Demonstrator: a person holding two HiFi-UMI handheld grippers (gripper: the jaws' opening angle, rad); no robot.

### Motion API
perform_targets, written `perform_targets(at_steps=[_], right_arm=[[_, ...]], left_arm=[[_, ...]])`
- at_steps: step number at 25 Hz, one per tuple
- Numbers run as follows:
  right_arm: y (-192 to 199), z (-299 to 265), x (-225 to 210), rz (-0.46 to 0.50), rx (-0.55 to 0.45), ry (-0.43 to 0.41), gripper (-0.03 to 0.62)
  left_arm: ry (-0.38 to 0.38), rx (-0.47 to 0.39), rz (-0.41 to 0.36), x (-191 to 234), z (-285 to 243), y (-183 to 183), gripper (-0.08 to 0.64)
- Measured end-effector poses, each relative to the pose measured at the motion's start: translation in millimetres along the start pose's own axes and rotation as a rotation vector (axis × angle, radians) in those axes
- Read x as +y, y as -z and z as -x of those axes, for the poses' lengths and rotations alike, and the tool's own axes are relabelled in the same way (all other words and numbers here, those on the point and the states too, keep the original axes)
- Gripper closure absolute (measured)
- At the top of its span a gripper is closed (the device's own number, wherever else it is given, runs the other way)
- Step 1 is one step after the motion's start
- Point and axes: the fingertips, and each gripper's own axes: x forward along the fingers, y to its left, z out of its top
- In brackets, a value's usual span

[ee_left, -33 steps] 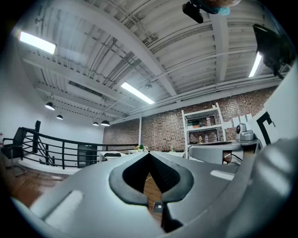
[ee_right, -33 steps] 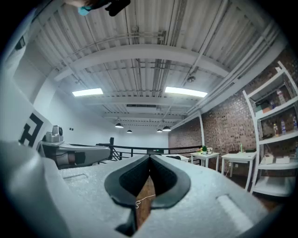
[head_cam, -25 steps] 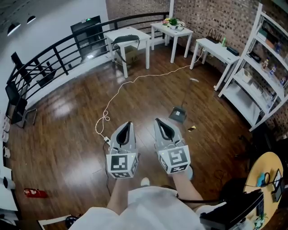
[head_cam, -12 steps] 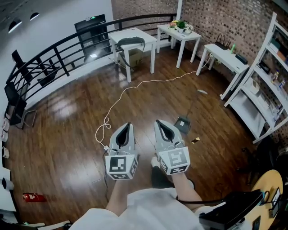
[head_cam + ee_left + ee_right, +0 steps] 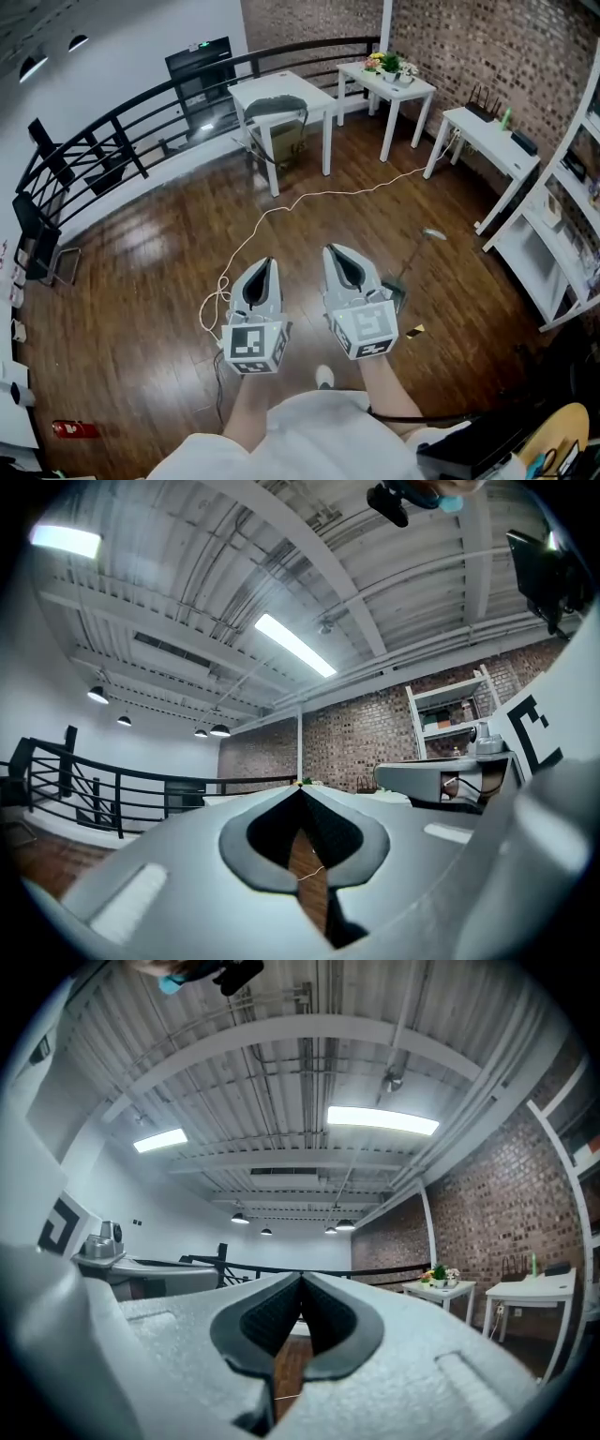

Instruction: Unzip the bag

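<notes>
The left gripper (image 5: 265, 262) was clenched shut. Its jaws met at the tips with nothing between them, and only the wooden floor (image 5: 141, 281) showed through the gap behind. The right gripper (image 5: 331, 249) was likewise clenched and empty. Both were held side by side above the floor, touching nothing. What looked like the bag (image 5: 276, 105), a dark shape draped at the near edge of a white surface (image 5: 281, 84), sat well apart from both. Its zip was too small to make out.
</notes>
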Motion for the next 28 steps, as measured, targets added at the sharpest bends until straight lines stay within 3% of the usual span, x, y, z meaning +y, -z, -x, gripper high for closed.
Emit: perform_targets(at_steps=[5, 13, 21, 28], right_arm=[[16.4, -50.6, -53.8, -0.037, 0.018, 0.001, 0.604], [41.8, -147.3, -75.7, -0.049, 0.005, -0.084, 0.604], [64.4, -295.3, -117.4, -0.019, 0.028, -0.063, 0.604], [50.0, -443.6, -155.7, 0.013, -0.005, -0.034, 0.604]], left_arm=[[-0.021, 0.018, -0.001, 10.8, -67.7, 10.3, 0.545], [-0.031, 0.042, 0.013, 54.5, -162.8, 34.9, 0.545], [0.001, 0.025, 0.036, 137.7, -300.1, 50.1, 0.545], [0.033, -0.007, 0.027, 220.7, -432.7, 33.6, 0.545]])
